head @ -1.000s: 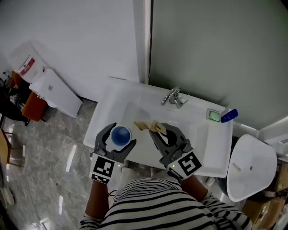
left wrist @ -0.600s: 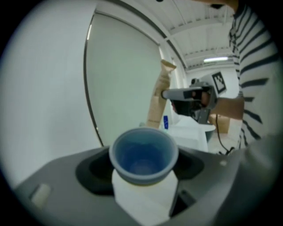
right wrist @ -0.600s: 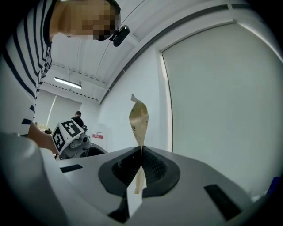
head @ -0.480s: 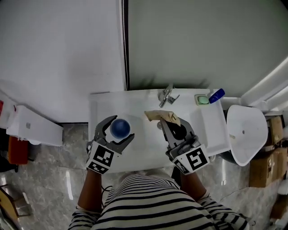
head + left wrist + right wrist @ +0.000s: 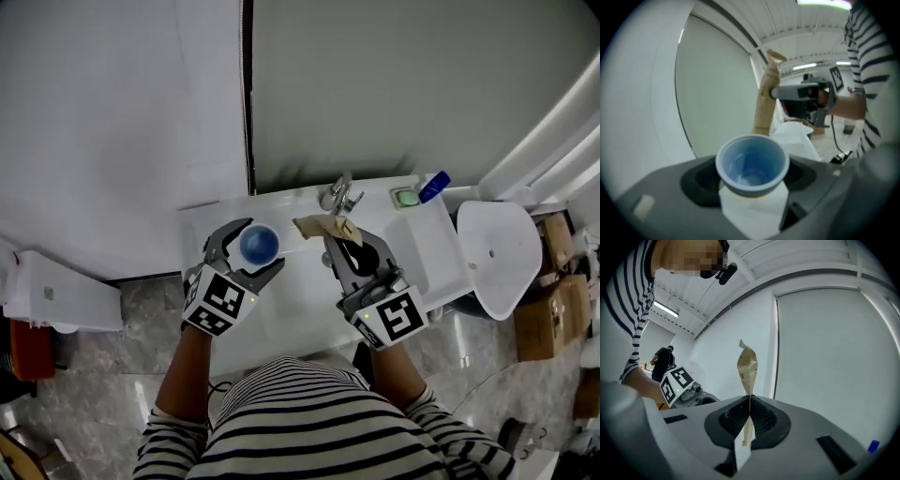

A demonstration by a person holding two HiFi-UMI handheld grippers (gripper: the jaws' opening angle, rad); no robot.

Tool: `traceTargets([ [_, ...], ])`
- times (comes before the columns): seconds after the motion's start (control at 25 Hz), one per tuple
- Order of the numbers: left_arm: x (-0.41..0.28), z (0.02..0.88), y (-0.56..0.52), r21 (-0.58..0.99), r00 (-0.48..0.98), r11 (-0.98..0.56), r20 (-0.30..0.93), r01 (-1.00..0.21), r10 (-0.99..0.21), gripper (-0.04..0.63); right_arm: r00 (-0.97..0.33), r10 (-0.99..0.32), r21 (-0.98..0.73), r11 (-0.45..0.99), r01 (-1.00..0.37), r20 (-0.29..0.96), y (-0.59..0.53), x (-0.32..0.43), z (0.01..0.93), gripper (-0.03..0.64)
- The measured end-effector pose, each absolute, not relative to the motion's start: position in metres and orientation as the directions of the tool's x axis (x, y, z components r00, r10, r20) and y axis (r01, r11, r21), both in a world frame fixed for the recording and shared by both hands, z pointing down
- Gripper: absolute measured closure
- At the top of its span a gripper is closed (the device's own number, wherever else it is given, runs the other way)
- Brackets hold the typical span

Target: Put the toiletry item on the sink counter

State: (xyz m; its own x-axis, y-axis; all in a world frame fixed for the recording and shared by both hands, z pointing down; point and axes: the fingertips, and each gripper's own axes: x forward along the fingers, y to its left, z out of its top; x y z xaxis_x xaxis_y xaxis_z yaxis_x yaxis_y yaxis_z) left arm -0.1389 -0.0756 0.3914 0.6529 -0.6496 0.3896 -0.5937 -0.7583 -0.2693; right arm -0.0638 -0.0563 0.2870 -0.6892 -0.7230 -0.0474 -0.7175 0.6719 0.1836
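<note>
Head view: over the white bench [image 5: 427, 246], the left gripper [image 5: 262, 246] grasps a blue cup [image 5: 258, 244] by its sides, held up above the bench's left part. The right gripper [image 5: 330, 246] is clenched on a tan packet [image 5: 322, 226], near the tap [image 5: 337, 195].

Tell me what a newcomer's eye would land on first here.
The blue cup stands out first, clamped in the left gripper above the white sink. Next comes the crumpled tan paper packet, pinched in the shut right gripper near the faucet. A blue bottle sits at the sink's back right corner.
</note>
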Motion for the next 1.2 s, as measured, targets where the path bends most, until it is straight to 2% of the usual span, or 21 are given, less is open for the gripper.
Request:
traceTargets([
  [0.64,-0.119,0.425,-0.155,-0.277,0.721,-0.811,0.371,-0.516,-0.586,0.218,-0.646,-0.763,0.226,0.629,-0.744,-0.003,-0.121,-0.063,0.302,0.607],
  [1.2,-0.107,0.512,-0.221,-0.167,0.741,-0.846,0.417,-0.507,-0.526,0.219,-0.612,-0.786,0.175,0.616,-0.768,0.084,-0.190,-0.075,0.348,0.607],
])
